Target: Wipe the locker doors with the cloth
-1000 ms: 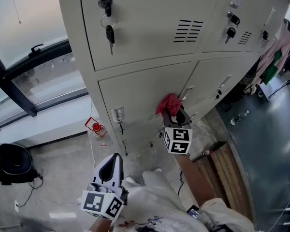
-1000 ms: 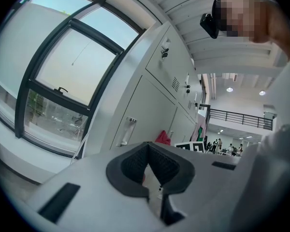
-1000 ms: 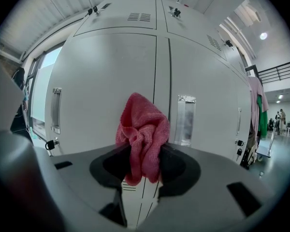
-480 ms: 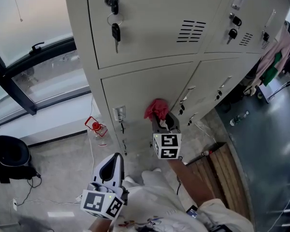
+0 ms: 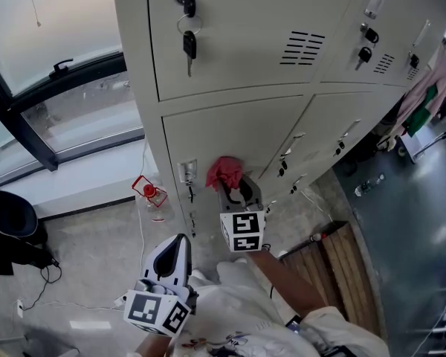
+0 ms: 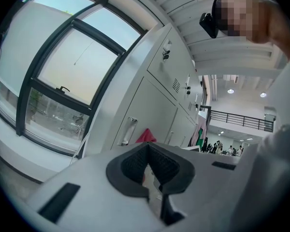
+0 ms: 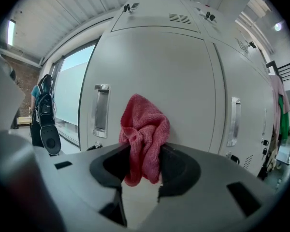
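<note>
Red cloth (image 5: 224,172) held against the lower locker door (image 5: 245,129)
The right gripper (image 5: 234,193) pinches the bunched cloth between its jaws, just beside the door's recessed handle (image 5: 186,172); the left gripper (image 5: 179,244) hangs well apart, jaws closed on nothing.

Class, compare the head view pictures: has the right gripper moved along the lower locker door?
Yes. The right gripper, shut on the red cloth, has slid left across the lower door, closer to its handle.

No legible text or numbers
</note>
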### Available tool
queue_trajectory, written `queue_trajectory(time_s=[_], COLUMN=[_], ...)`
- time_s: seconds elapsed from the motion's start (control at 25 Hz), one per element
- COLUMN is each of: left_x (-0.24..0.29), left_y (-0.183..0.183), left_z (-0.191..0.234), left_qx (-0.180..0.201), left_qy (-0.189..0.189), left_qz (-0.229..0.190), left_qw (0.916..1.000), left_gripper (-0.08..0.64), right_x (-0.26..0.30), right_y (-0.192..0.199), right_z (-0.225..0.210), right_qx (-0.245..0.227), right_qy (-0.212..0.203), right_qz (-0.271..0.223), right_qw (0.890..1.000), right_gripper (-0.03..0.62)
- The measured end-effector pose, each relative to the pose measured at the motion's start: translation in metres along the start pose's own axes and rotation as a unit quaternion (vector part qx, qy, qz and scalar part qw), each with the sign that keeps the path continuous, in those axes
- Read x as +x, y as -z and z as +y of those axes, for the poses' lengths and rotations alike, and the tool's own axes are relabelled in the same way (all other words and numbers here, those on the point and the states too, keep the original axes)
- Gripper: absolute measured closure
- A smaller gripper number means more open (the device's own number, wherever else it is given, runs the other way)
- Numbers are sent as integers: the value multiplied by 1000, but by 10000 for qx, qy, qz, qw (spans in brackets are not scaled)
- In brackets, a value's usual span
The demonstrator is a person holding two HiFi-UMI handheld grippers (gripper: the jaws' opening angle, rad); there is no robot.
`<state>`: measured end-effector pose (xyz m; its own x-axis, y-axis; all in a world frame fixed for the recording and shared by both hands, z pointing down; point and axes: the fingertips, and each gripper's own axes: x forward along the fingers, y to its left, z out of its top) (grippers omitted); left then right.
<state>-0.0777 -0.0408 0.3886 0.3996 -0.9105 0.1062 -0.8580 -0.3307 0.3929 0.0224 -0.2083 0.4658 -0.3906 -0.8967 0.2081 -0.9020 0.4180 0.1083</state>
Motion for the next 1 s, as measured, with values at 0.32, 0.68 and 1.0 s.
queue_trajectory(time_s=[0.32, 0.68, 1.0], left_x=[0, 0, 7], left_y=[2, 4, 5], left_z=[-2, -3, -6], left_qx=[-16, -55, -42], left_qy=[-7, -39, 10], left_qz=[0, 11, 34], left_qw=[10000, 10000, 10000], left_gripper=[557, 557, 557], right_x=[1, -2, -1], right_y=[-13, -28, -24], right_z=[45, 86, 82], right_qx=[-130, -815, -845], right_qy=[-412, -720, -810], right_qz=[-127, -343, -325], right_qw=[9990, 9935, 9926], right_gripper=[430, 431, 436])
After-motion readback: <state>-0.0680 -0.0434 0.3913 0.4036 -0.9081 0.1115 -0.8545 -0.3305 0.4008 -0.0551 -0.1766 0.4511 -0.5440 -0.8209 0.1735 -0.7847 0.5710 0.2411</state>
